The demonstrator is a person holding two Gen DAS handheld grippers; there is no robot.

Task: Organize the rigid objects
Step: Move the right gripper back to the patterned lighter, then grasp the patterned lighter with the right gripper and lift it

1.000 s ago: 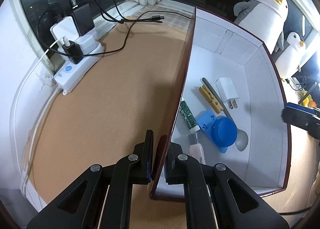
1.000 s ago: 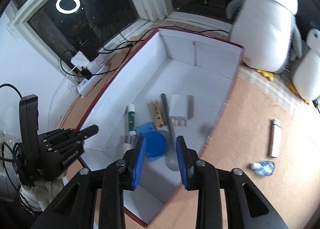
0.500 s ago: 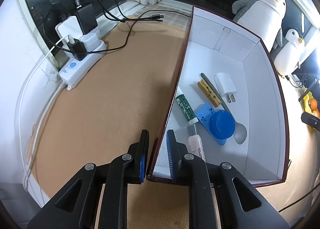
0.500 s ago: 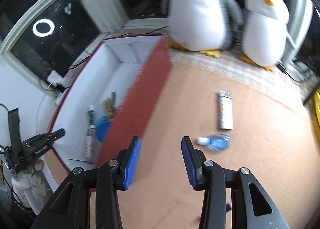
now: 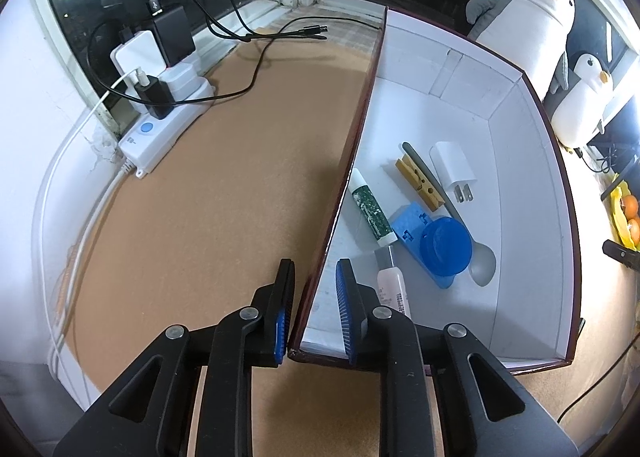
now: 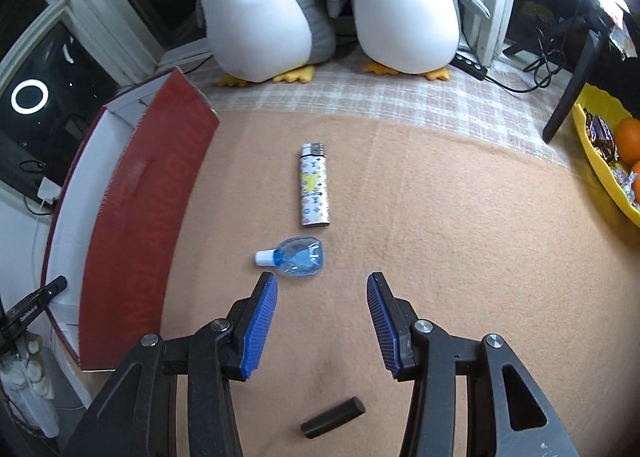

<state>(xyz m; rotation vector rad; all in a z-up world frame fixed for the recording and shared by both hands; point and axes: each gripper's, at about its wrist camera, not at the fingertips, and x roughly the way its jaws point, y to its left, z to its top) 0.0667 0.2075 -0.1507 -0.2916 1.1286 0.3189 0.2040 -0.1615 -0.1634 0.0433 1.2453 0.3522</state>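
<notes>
Several items are already lodged in the box (image 5: 532,217), whose near wall is straddled by the parted left gripper (image 5: 314,301), while the bottle (image 6: 298,256), lighter (image 6: 314,185) and dark stick (image 6: 333,422) are left beneath the unclenched, empty right gripper (image 6: 322,323).

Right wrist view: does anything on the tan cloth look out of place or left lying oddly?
Three items lie loose outside the red box: a small blue bottle on its side, a patterned lighter lying flat beyond it, and a dark stick under the open right gripper. Nothing looks spilled or damaged.
</notes>
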